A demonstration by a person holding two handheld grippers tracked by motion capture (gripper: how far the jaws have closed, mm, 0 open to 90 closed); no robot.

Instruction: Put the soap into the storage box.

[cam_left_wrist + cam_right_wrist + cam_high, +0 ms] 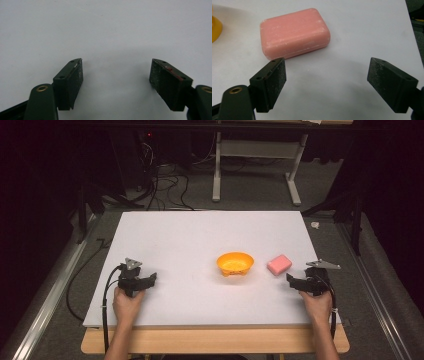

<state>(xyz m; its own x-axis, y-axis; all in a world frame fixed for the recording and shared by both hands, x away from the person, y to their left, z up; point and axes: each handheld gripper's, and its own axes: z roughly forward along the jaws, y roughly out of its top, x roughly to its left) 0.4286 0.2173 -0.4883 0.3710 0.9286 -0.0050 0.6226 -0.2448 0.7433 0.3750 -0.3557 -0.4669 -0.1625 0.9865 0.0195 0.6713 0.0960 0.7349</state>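
Note:
An orange bowl (235,263) stands upright near the middle of the white table (200,235). A pink bar of soap (279,264) lies flat just right of the bowl. In the right gripper view the soap (294,32) sits a short way beyond the jaws, toward the left one, with an edge of the bowl (215,31) at far left. My right gripper (291,279) (327,75) rests open near the soap, holding nothing. My left gripper (150,279) (116,75) is open over bare table at the front left, well apart from the bowl.
The table's front wooden edge (215,340) runs just under the person's forearms. Beyond the far edge stand a white frame (257,165) and loose cables (165,185) on the grey floor. Metal rails run along both sides.

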